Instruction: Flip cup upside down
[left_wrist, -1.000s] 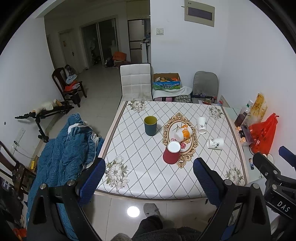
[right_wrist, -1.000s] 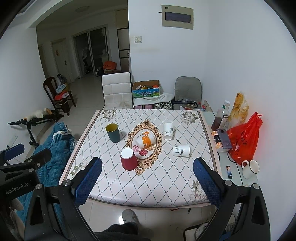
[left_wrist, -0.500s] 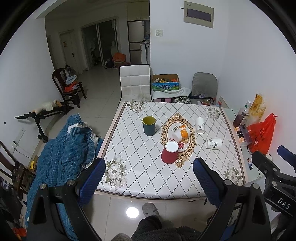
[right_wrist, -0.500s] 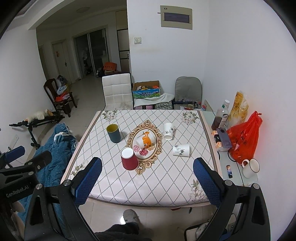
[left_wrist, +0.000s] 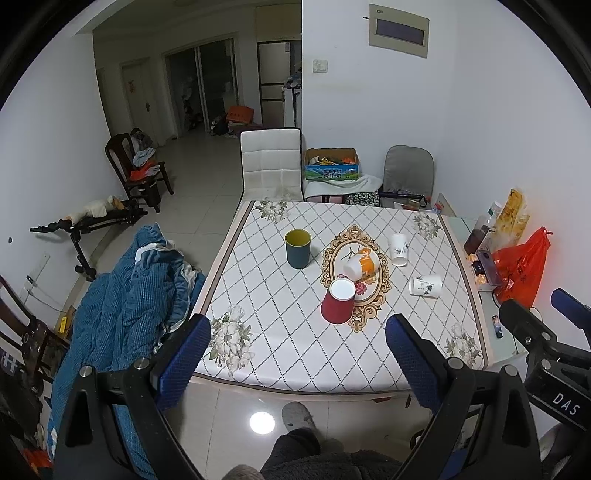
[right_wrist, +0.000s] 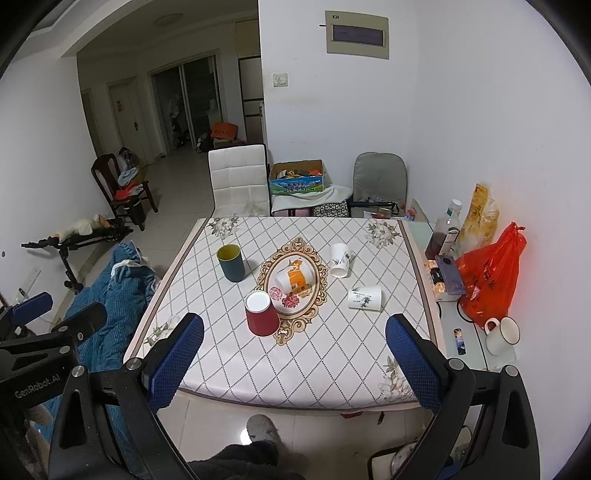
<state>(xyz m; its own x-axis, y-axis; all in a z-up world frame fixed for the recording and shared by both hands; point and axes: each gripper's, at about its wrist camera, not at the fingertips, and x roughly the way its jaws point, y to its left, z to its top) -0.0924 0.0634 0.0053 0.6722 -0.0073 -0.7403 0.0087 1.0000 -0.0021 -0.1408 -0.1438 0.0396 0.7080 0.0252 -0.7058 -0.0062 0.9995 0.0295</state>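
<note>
We stand back from the worktop, a square surface under a glossy, diamond-quilted cloth with printed flowers at its corners and an ornate gold oval at its centre, our two tools held short of its near edge so that the whole spread of cups stays in sight. The left gripper and right gripper hang with their fingers spread wide and nothing between the blue, mesh-textured pads. The dark green cup, a straight-sided tumbler with a yellowish inside, stands mouth up toward the far left and looks the likely one to turn over. The red cup, tapered paper, sits upside down at the oval's near rim. An orange-printed cup lies on its side on the oval, and two white paper cups rest further right, one of them tipped over.
</note>
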